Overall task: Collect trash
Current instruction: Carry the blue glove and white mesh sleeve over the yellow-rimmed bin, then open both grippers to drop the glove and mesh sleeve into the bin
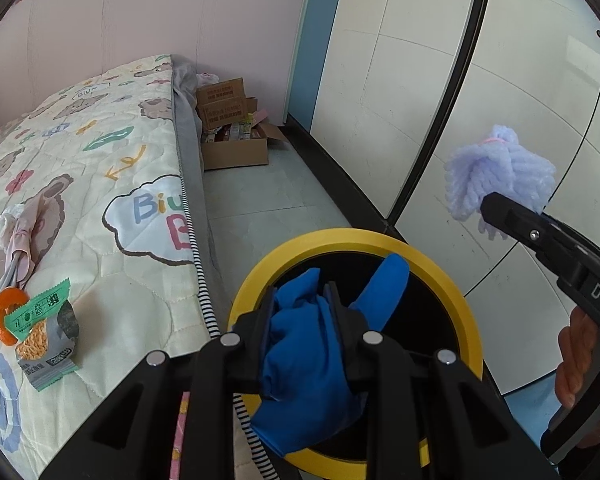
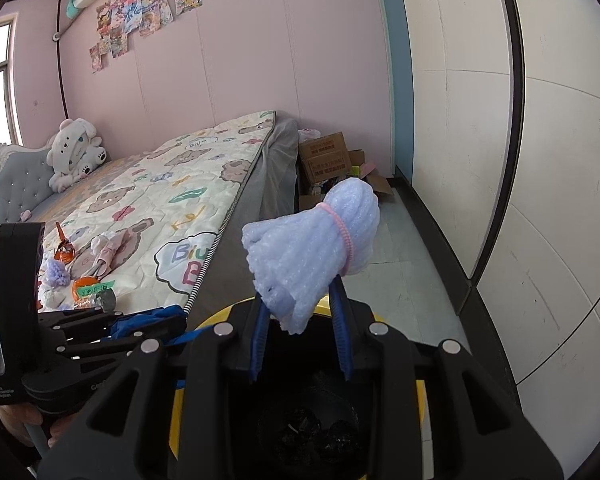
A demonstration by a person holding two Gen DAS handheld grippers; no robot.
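The left tool [image 1: 300,312] is clenched on a crumpled blue cloth [image 1: 304,360] above the round yellow-rimmed black bin [image 1: 452,280] beside the bed [image 1: 100,200]. The right tool [image 2: 300,308] grasps a pale lilac yarn bundle [image 2: 312,240] over that bin's mouth.

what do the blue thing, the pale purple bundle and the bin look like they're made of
Blue thing: soft matte cloth by its folds and creases.
Pale purple bundle: looks like foam netting or chunky yarn, ribbed strands tied by a pink band.
Bin: probably smooth plastic, yellow rim, black inside.
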